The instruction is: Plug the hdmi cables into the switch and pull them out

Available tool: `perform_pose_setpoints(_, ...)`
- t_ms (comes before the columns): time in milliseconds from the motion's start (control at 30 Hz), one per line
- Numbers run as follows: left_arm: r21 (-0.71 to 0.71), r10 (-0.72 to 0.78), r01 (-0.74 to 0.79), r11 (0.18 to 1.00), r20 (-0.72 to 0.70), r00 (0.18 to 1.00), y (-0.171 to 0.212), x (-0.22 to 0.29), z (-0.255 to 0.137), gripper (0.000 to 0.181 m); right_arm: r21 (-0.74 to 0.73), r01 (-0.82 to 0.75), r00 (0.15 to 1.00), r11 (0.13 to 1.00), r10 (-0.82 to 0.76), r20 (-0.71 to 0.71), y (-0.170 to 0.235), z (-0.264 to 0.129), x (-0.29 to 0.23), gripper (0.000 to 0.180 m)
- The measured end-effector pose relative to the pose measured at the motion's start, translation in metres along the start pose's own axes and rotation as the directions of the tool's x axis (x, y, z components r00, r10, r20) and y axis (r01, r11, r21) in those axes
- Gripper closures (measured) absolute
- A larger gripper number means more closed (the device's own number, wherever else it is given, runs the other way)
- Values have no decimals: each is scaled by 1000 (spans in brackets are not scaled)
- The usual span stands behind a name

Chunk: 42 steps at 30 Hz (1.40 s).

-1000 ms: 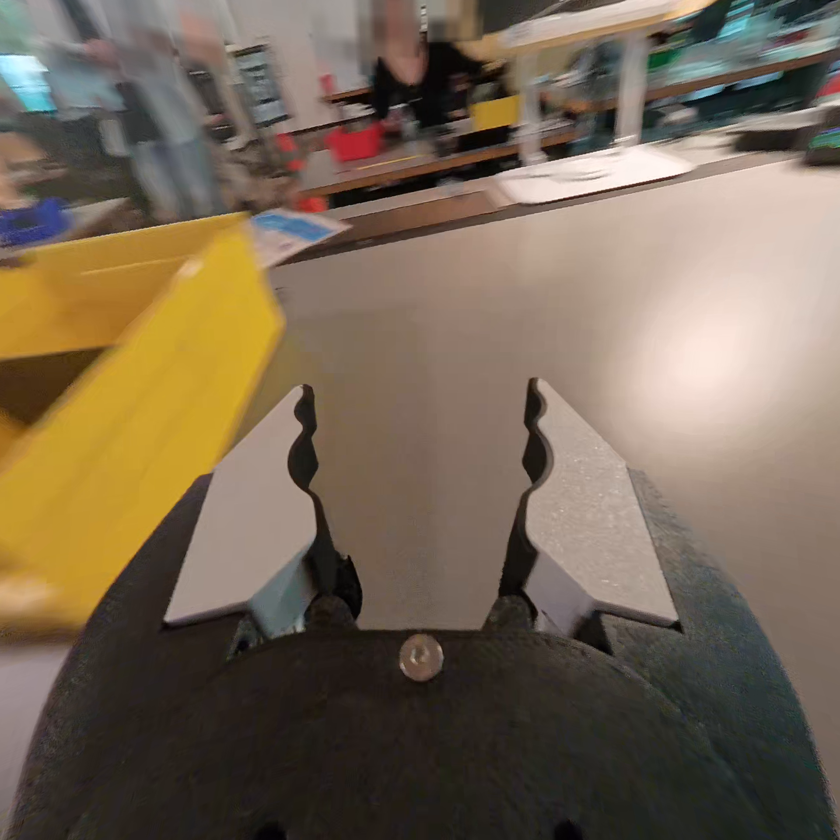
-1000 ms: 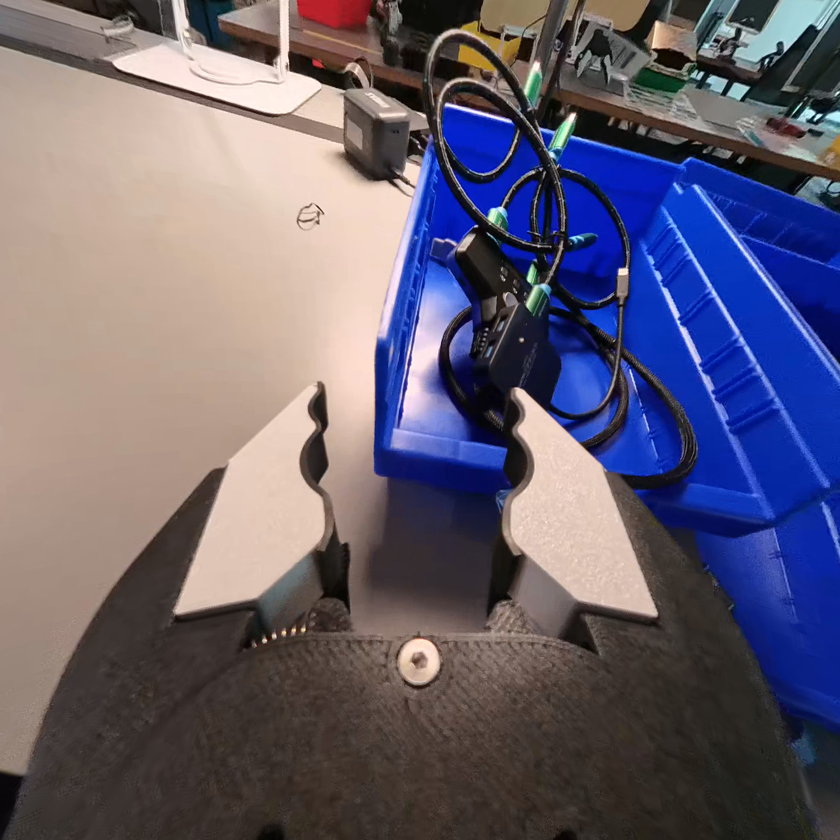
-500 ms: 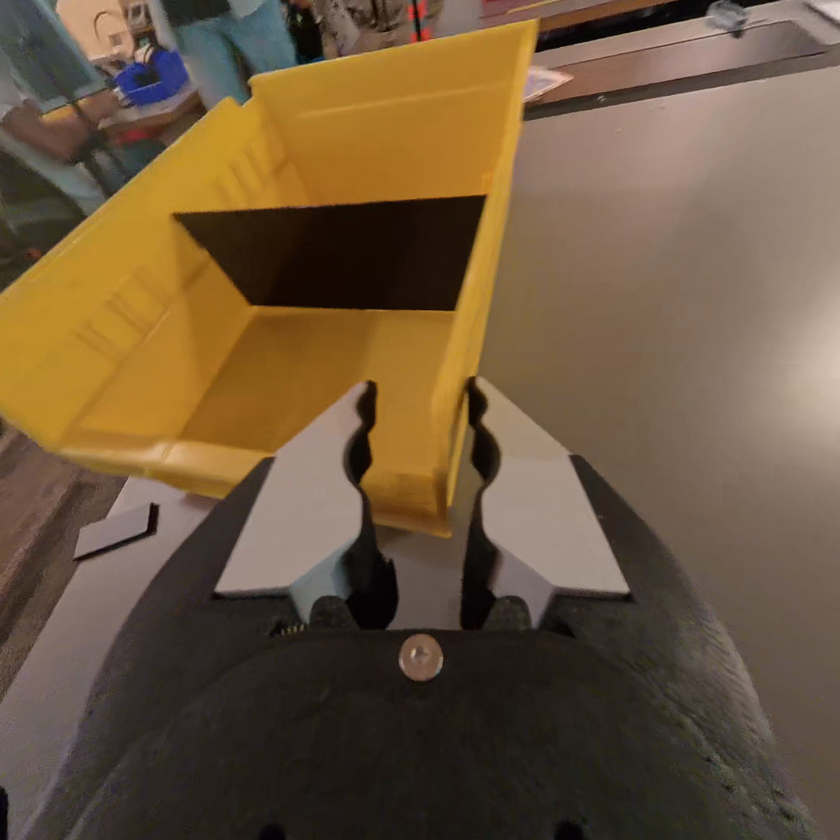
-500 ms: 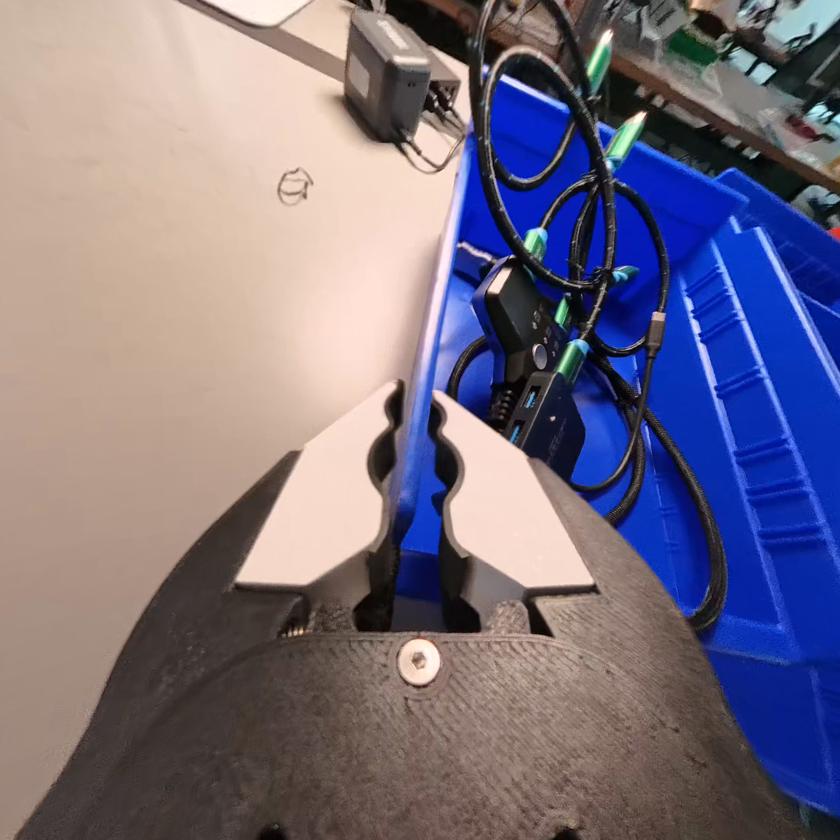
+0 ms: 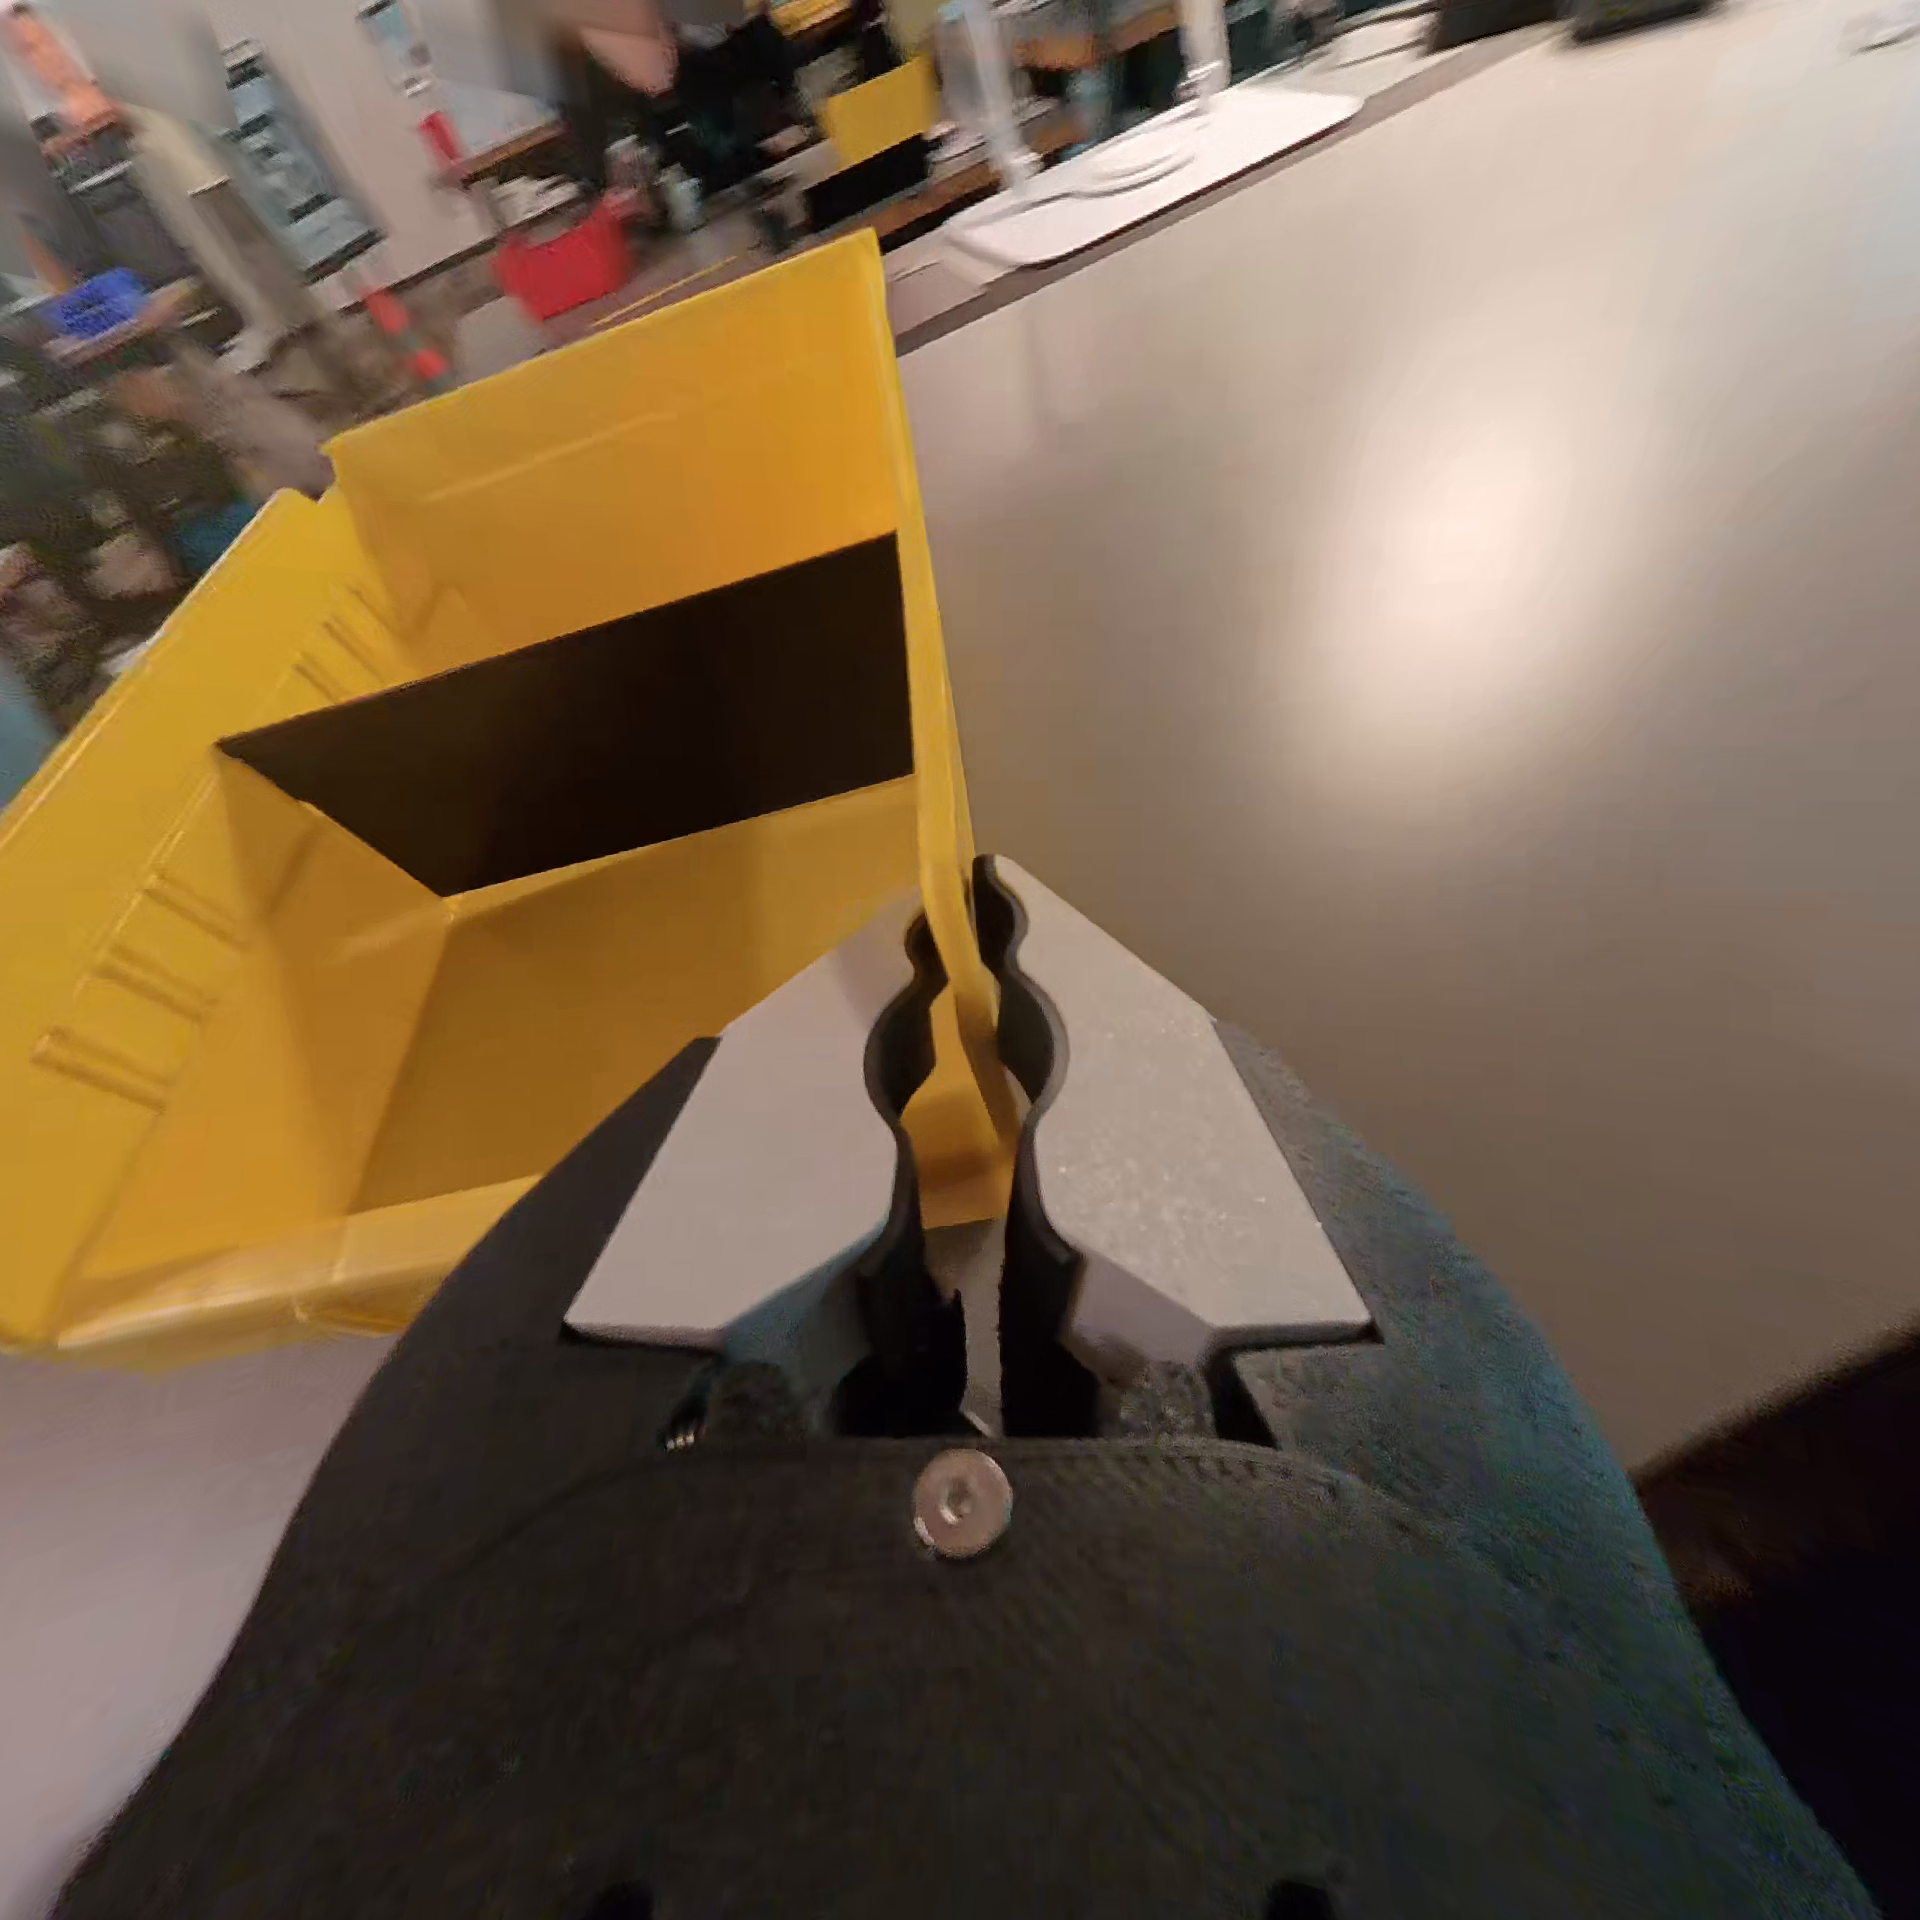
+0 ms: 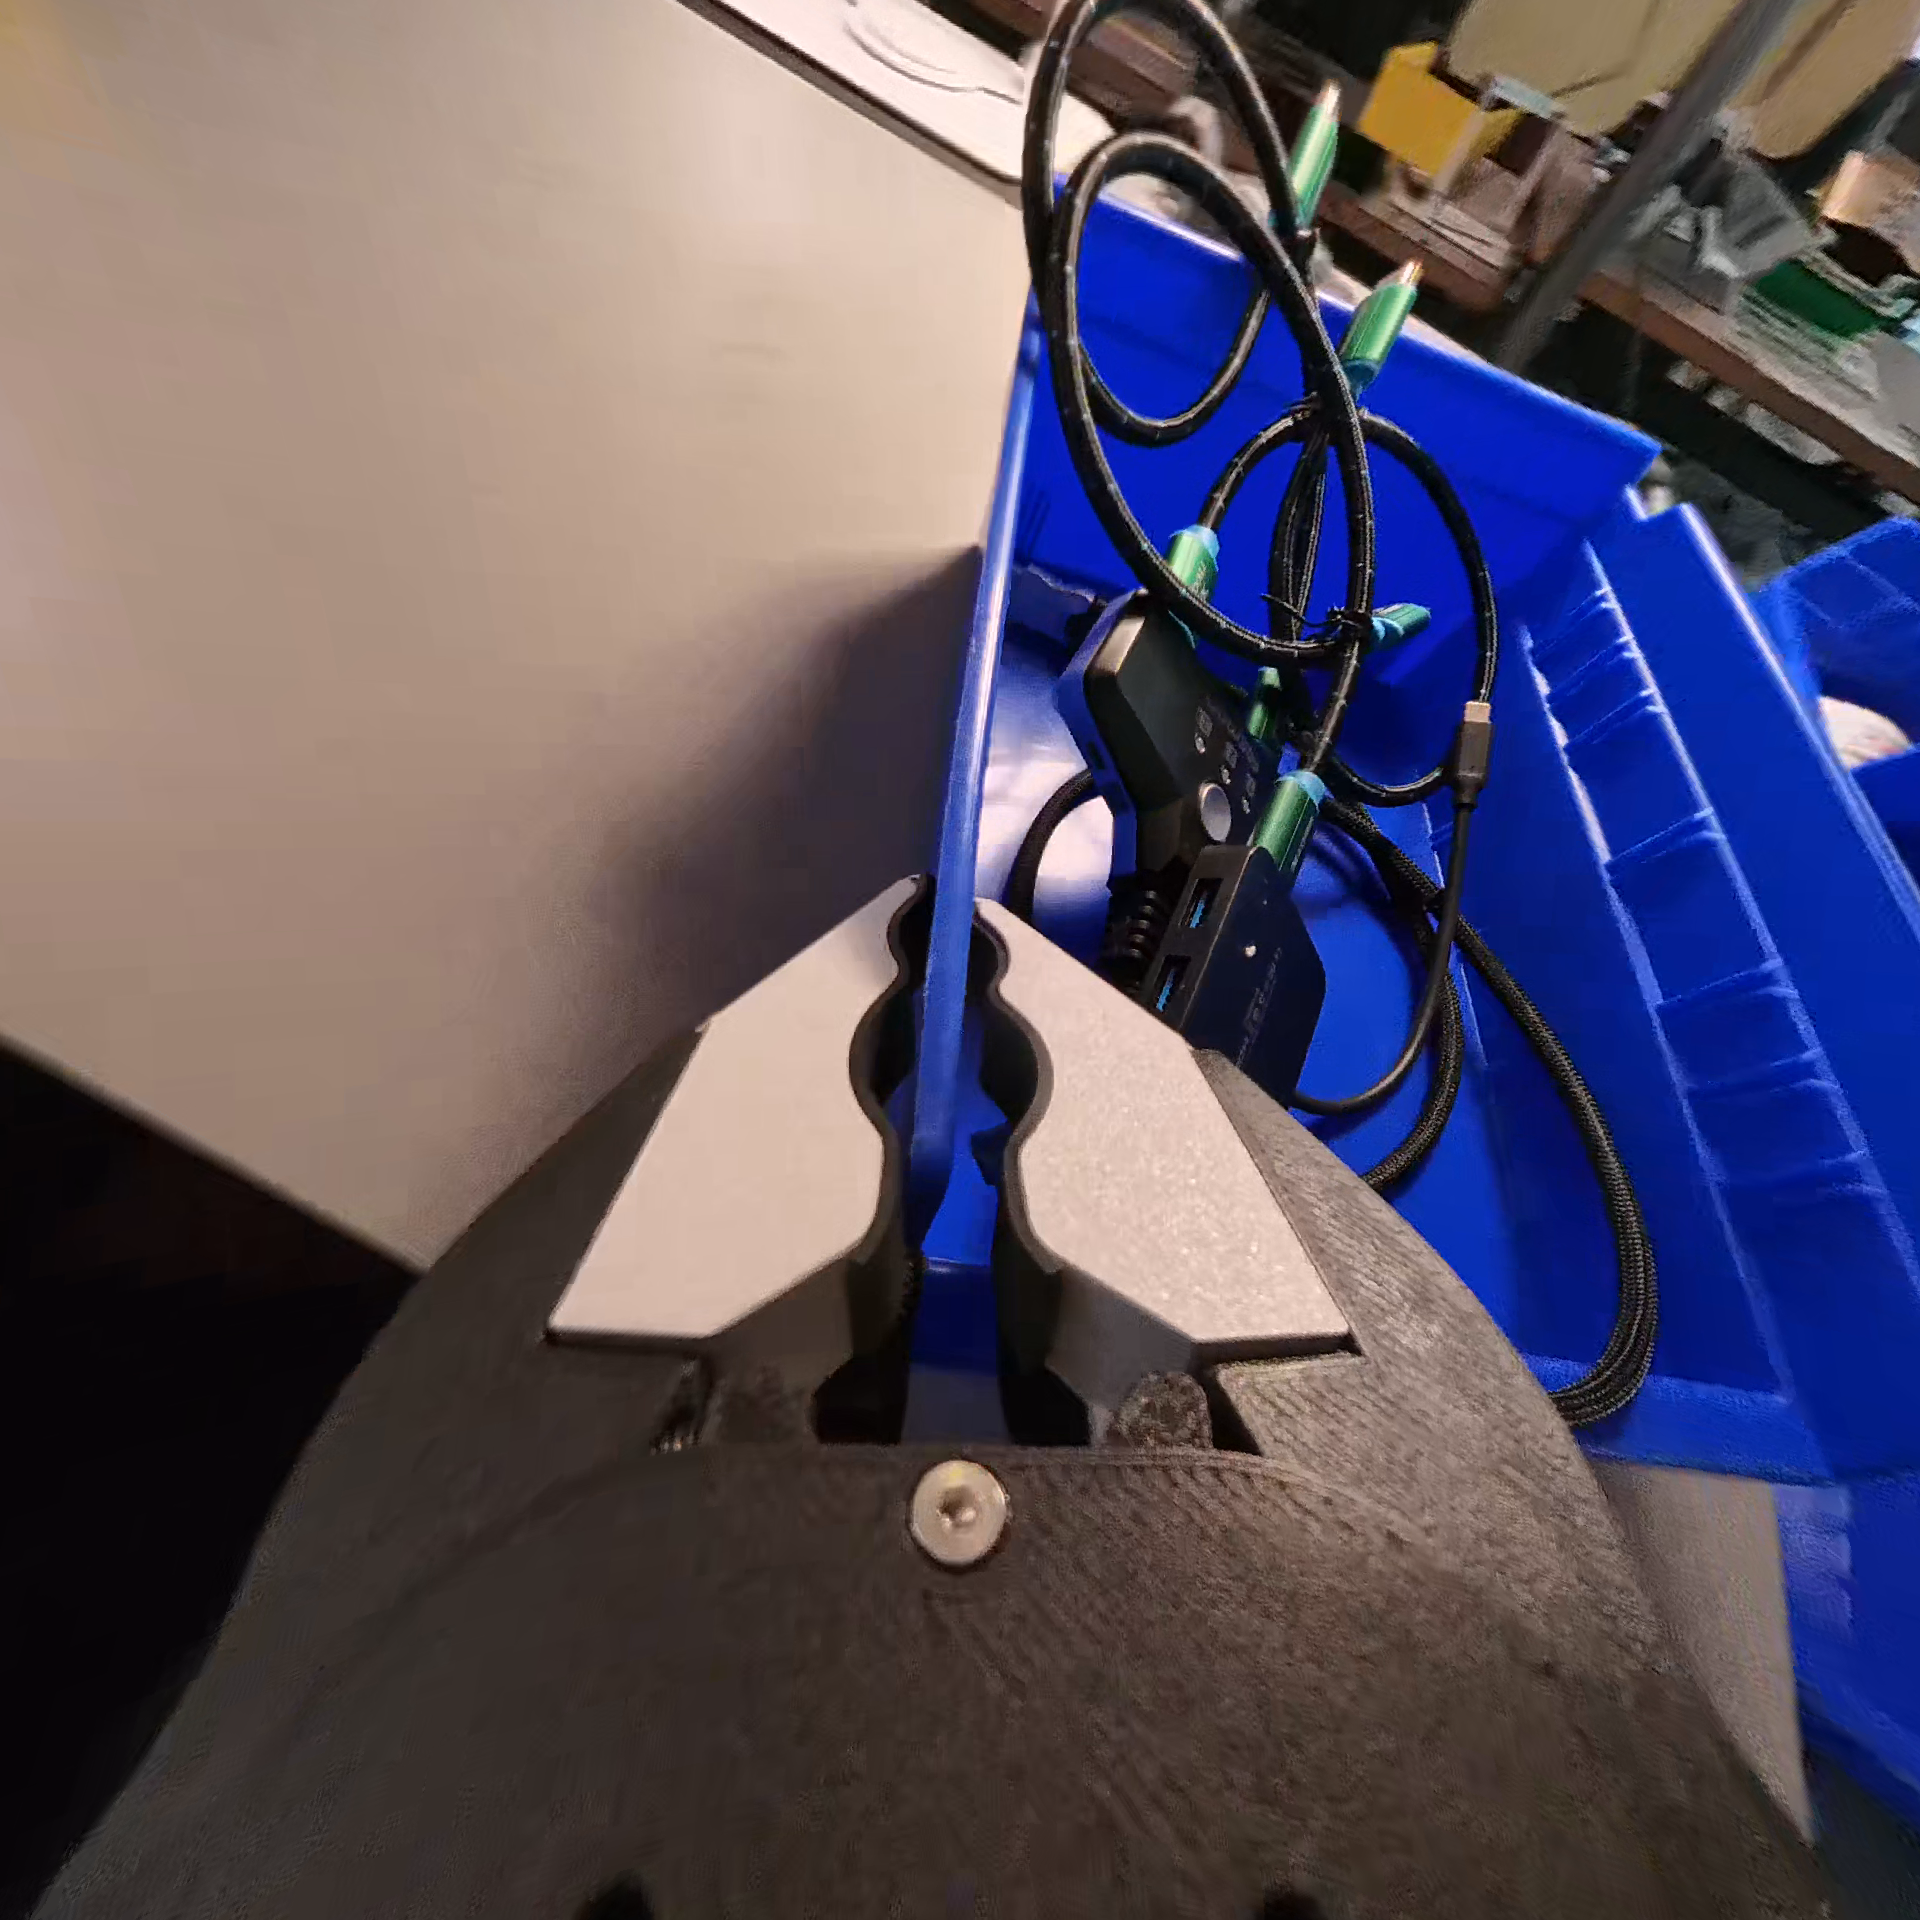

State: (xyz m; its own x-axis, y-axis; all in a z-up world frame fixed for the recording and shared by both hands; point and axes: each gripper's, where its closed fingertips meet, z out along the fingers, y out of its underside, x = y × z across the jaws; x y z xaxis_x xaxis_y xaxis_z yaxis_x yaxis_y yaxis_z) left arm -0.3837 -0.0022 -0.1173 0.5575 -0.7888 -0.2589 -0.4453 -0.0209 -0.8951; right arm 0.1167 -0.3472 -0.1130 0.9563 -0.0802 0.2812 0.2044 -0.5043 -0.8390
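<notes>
The HDMI cables (image 6: 1340, 540) and switch (image 6: 1174, 727) lie tangled in the blue bin (image 6: 1662, 935) (whether any plug is seated, I cannot tell). The right gripper (image 6: 948, 935) pinches its wall; the left gripper (image 5: 961, 914) pinches the empty yellow bin (image 5: 623, 499). Open bench (image 5: 1455, 623) lies between.

Left gripper (image 5: 961, 940), spread wide over bare table a second earlier, now pinches the right wall of the yellow bin (image 5: 582, 582), which sits closer to the table's near edge. Right gripper (image 6: 951, 935), likewise spread beside the blue bin (image 6: 1538, 935), now clamps that bin's left wall.
</notes>
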Motion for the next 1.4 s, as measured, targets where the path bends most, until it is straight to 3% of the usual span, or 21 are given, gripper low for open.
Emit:
perform_pose_setpoints(100, 68, 52, -37, 997, -234, 971, -6, 40, -13, 178, 35, 38, 995, 999, -41, 96, -5, -5, -21, 178)
perform_pose_setpoints(167, 130, 123, -77, 989, -396, 910, -8, 67, -28, 178, 60, 61, 987, 996, -70, 148, -10, -2, -30, 178)
perform_pose_setpoints(367, 207, 192, -41, 978, -790, 582, -4, 125, -85, 178, 143, 140, 933, 980, -179, 314, -35, 27, -55, 178)
perform_pose_setpoints(533, 244, 244, -45, 969, -902, 355, -6, 159, -106, 178, 241, 205, 829, 949, -299, 472, -62, 58, -85, 177)
perform_pose_setpoints(733, 254, 261, -59, 965, -935, 241, -24, 203, -92, 177, 357, 248, 684, 901, -424, 594, -106, 111, -126, 177)
perform_pose_setpoints(833, 212, 216, -45, 976, -940, 263, -36, 218, -76, 174, 391, 226, 693, 892, -429, 579, -129, 138, -133, 171)
perform_pose_setpoints(900, 208, 199, -2, 978, -937, 288, -44, 218, -77, 167, 378, 236, 753, 895, -414, 511, -139, 146, -113, 150)
perform_pose_setpoints(967, 211, 186, 44, 976, -927, 326, -52, 209, -86, 154, 367, 205, 823, 907, -363, 437, -144, 139, -83, 144)
perform_pose_setpoints(1033, 232, 171, 92, 968, -884, 434, -63, 189, -87, 146, 341, 142, 897, 929, -266, 352, -140, 120, -46, 141)
perform_pose_setpoints(1100, 212, 80, 168, 963, -815, 573, -82, 158, -74, 140, 294, -33, 943, 955, -68, 327, -130, 90, -19, 142)
perform_pose_setpoints(1167, 157, -69, 271, 950, -739, 671, -104, 126, -49, 134, 251, -283, 894, 926, 160, 419, -121, 53, -23, 136)
perform_pose_setpoints(1233, 88, -216, 354, 931, -649, 729, -125, 100, -10, 130, 188, -466, 790, 864, 311, 528, -114, 24, -50, 123)
perform_pose_setpoints(1300, -3, -350, 426, 905, -577, 738, -140, 87, 37, 130, 67, -516, 728, 854, 396, 560, -98, 16, -87, 110)
perform_pose_setpoints(1400, -132, -452, 465, 876, -564, 691, -152, 97, 109, 128, -32, -444, 729, 896, 381, 569, -81, 16, -135, 99)
